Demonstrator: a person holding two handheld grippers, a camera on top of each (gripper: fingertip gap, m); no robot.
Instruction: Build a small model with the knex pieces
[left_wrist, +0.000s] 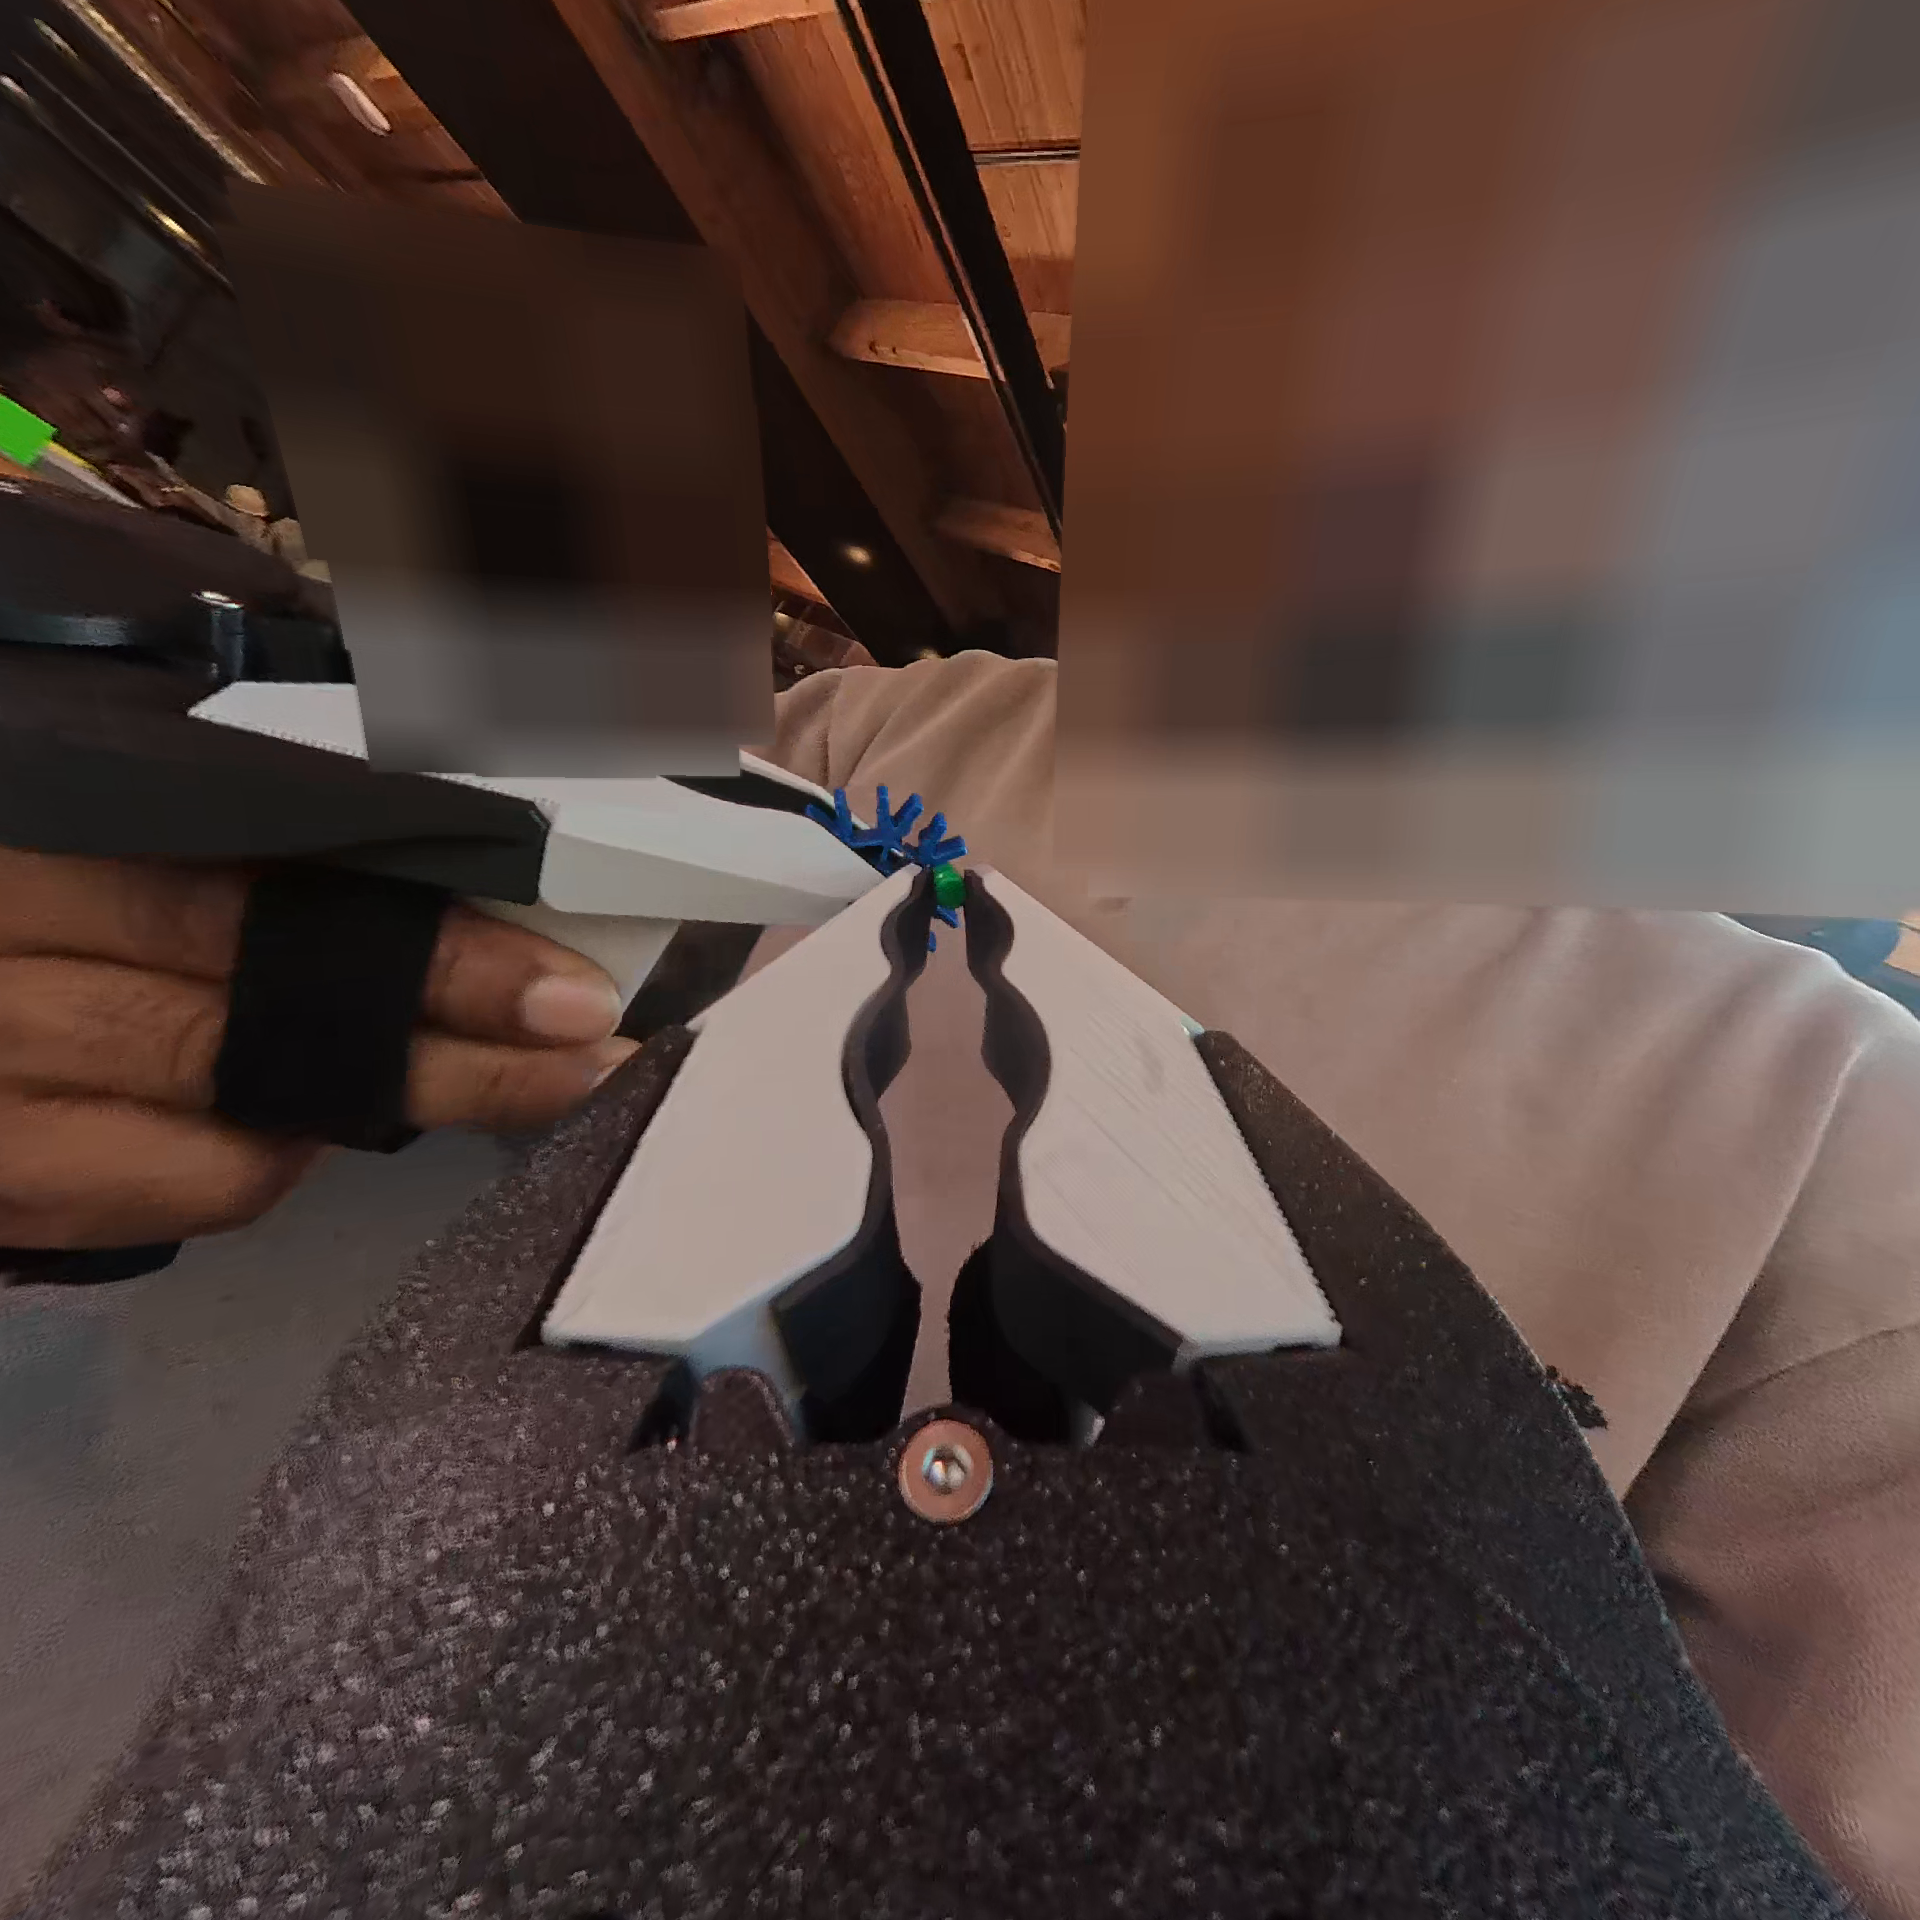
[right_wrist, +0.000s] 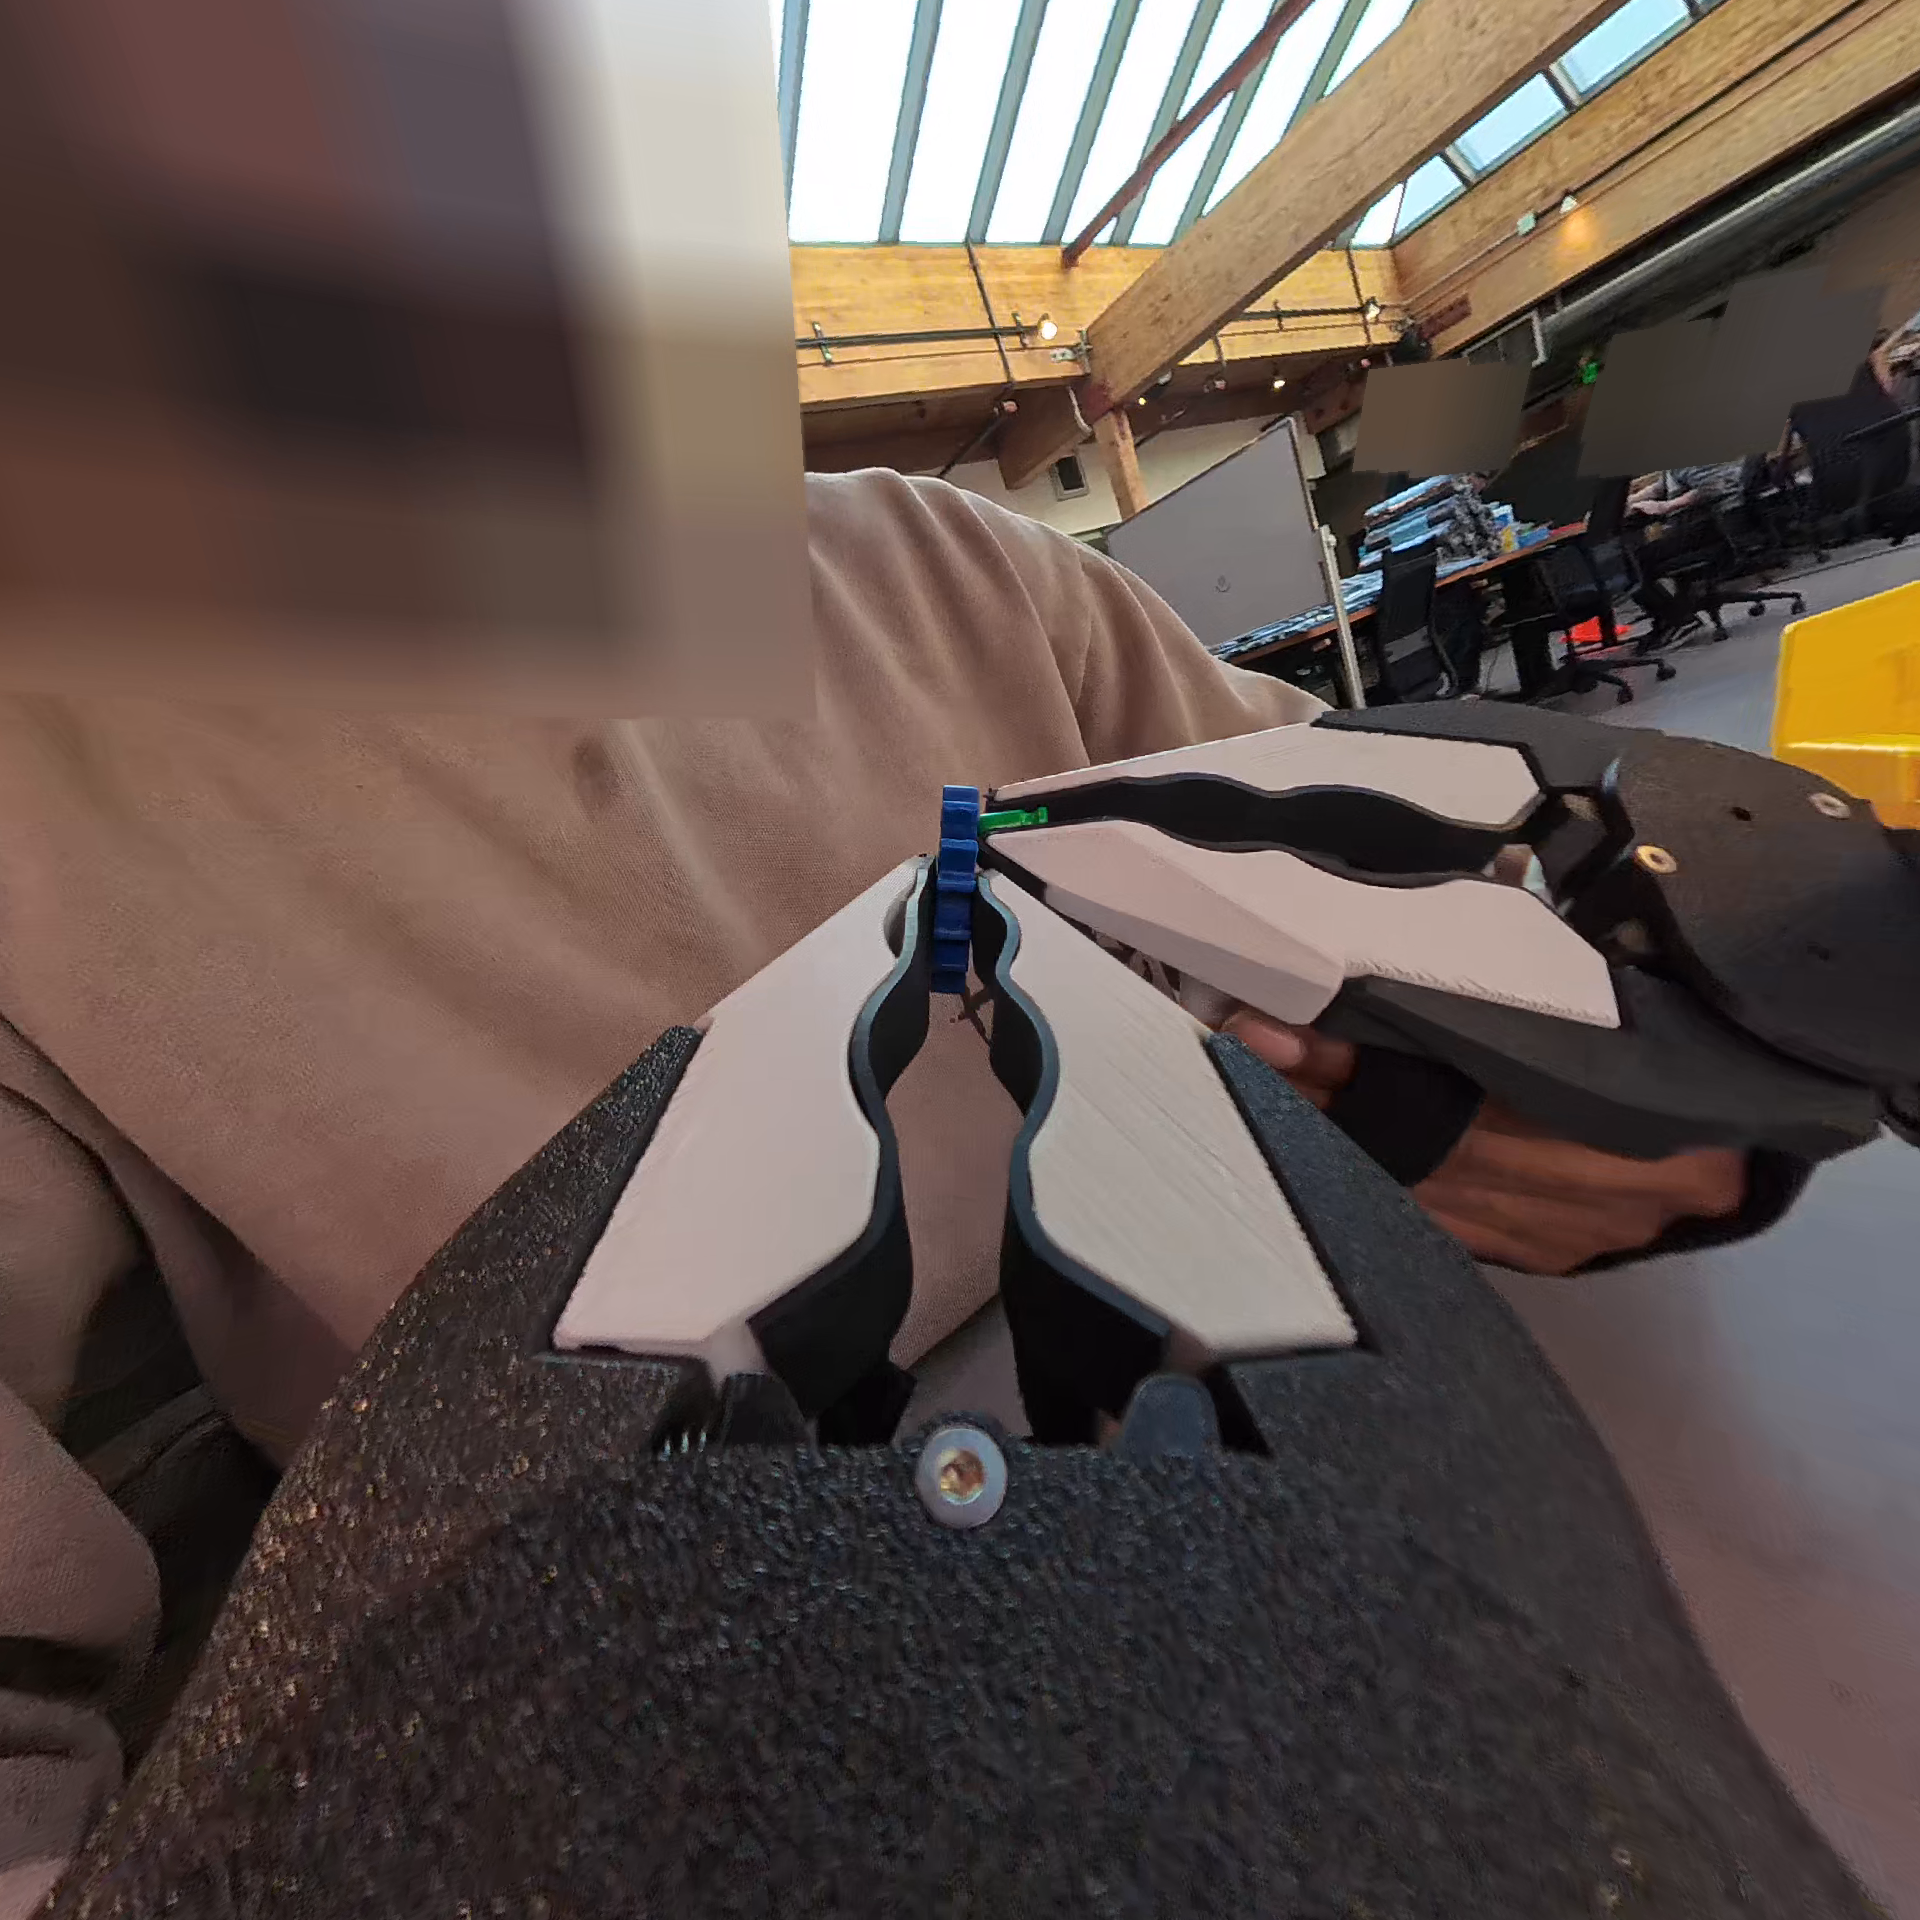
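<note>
My left gripper (left_wrist: 943, 883) is shut on a small green pin (left_wrist: 947, 889), pinched at the very fingertips. My right gripper (right_wrist: 954, 883) is shut on a blue toothed gear (right_wrist: 956, 831), held edge-on with its upper teeth above the tips. In the right wrist view the left gripper (right_wrist: 992, 823) comes in from the right, and the green pin (right_wrist: 1010, 820) points at the gear's side and touches it or nearly so. In the left wrist view the right gripper (left_wrist: 852, 868) comes in from the left with the gear (left_wrist: 883, 831) beside my tips. Both are held in the air, close to a person's chest.
A person in a beige sweatshirt (right_wrist: 416, 935) fills the space behind both grippers. A hand (left_wrist: 312, 1039) grips the right gripper's handle. A yellow bin (right_wrist: 1849, 707) stands at the right edge. Desks and office chairs (right_wrist: 1558, 613) stand far behind, under wooden beams. Both grippers' tips are close together, under 4 cm apart.
</note>
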